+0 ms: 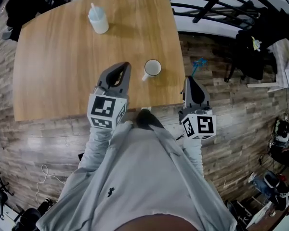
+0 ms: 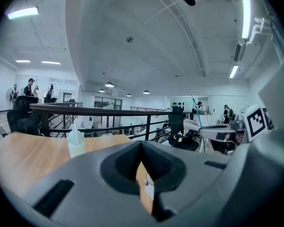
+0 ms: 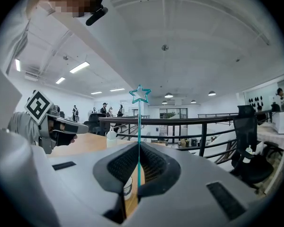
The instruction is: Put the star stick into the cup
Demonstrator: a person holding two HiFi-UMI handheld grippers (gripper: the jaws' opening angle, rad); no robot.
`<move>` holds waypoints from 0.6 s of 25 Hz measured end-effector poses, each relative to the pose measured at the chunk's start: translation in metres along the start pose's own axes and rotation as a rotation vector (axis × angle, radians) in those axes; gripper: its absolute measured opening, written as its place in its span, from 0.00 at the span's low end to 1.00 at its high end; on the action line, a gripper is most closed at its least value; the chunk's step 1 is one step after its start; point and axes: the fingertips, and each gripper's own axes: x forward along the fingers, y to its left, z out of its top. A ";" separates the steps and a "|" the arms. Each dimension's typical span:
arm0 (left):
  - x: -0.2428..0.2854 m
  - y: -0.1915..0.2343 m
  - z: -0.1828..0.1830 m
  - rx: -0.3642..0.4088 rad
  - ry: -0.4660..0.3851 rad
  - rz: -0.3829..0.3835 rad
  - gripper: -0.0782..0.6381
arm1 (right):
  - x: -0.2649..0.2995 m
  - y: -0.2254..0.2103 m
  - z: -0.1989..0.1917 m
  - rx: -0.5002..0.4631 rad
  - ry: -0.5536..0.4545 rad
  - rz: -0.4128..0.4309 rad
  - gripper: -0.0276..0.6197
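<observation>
Right gripper has its jaws clamped on the star stick. Its long axis runs straight out of the jaws, star at the far end, just off the right edge of the surface. The cup stands upright near that edge, mouth up, only its white inside showing. Left gripper: jaws pressed together on nothing, just left of the cup. A bottle stands further back.

This looks like a large open-plan office on an upper level. A black metal railing runs behind the light wooden tabletop. Black office chairs stand at the right, long strip lights line the white ceiling, and grey-brown wood planks cover the floor.
</observation>
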 end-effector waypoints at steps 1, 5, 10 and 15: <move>0.010 0.001 0.005 -0.003 -0.001 0.011 0.13 | 0.009 -0.008 0.004 -0.002 -0.002 0.014 0.07; 0.039 0.006 0.014 -0.016 0.005 0.049 0.13 | 0.040 -0.027 0.013 -0.005 -0.004 0.072 0.07; 0.061 0.009 0.018 -0.027 0.016 0.090 0.13 | 0.064 -0.039 0.015 0.009 -0.012 0.126 0.07; 0.072 0.009 0.022 -0.028 0.026 0.130 0.13 | 0.077 -0.049 0.016 0.021 -0.008 0.173 0.07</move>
